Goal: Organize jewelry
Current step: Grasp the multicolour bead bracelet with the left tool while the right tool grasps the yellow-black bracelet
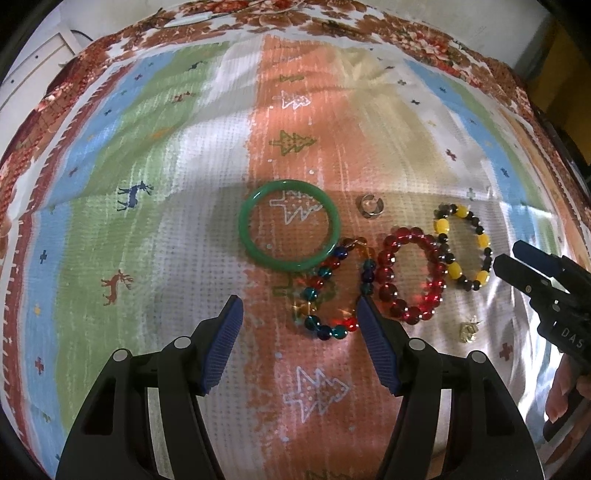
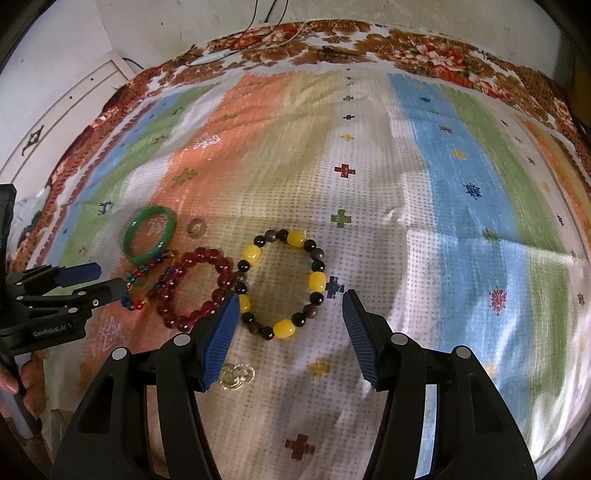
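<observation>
Jewelry lies in a row on a striped cloth. A green bangle (image 1: 289, 225) (image 2: 149, 234), a multicolour bead bracelet (image 1: 334, 291) (image 2: 142, 275), a red bead bracelet (image 1: 408, 275) (image 2: 195, 290) and a yellow-and-black bead bracelet (image 1: 463, 245) (image 2: 282, 282) touch one another. A small silver ring (image 1: 371, 206) (image 2: 195, 227) lies behind them. A gold earring (image 1: 467, 330) (image 2: 236, 374) lies in front. My left gripper (image 1: 299, 306) is open just short of the multicolour bracelet. My right gripper (image 2: 290, 301) is open, its fingers either side of the yellow-and-black bracelet.
The striped cloth (image 2: 443, 177) with tree and cross motifs covers the surface, with a floral border (image 1: 295, 18) at the far edge. A white cabinet (image 2: 55, 122) and wall stand at the left. The person's fingers (image 1: 561, 387) hold the right gripper's handle.
</observation>
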The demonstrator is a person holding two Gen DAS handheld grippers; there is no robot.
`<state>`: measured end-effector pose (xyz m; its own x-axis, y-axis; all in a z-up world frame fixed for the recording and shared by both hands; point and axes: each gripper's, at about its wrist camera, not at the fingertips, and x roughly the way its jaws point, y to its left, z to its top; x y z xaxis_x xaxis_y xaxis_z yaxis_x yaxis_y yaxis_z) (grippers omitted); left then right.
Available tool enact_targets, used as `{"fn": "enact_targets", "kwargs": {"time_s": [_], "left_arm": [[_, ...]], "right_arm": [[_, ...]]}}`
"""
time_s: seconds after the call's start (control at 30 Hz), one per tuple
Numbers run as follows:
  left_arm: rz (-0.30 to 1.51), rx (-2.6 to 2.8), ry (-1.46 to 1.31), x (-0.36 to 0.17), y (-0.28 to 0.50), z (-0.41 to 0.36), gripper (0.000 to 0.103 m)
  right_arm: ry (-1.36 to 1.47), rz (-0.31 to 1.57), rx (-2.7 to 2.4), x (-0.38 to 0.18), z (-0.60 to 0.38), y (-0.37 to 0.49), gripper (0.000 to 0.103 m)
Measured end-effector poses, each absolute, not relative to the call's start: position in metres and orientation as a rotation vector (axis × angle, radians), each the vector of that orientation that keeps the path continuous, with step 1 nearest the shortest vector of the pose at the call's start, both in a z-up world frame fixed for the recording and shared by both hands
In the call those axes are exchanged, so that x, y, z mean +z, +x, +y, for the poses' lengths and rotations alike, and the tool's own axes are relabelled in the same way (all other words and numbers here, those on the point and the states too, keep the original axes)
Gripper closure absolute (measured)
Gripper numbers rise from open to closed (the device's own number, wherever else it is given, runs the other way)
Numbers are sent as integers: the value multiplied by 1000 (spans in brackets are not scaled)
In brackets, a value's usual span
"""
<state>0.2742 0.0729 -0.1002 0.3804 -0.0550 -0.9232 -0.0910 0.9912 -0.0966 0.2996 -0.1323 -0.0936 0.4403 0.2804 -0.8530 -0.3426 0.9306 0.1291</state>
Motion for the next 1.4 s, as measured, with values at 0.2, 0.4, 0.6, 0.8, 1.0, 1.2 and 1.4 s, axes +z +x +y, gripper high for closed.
{"fn": "enact_targets", "kwargs": {"time_s": [0.2,0.4,0.6,0.8,1.0,1.2,1.4], "left_arm": [[1210,34,-111,-113,281,73,39],[1222,45,-68,-119,285,69,39],[1220,47,-40,-120,284,67,39],[1214,63,-13,-120,282,66,58],[1216,62,-13,-119,282,71,84],[1222,56,-21,-117,282,73,94],[1198,39,-74,-103,277,76,94]], "right_arm": [[-74,1072,367,-107,-133,308,45],[-93,1088,358,-118,-132,312,45],[-78,1088,363,-121,-132,315,46],[-88,1088,314,-122,-137,315,69],[-82,1100,318,-123,-141,316,91],[-94,1102,338,-121,-138,312,93],[-87,1090,363,-110,-137,301,93]]}}
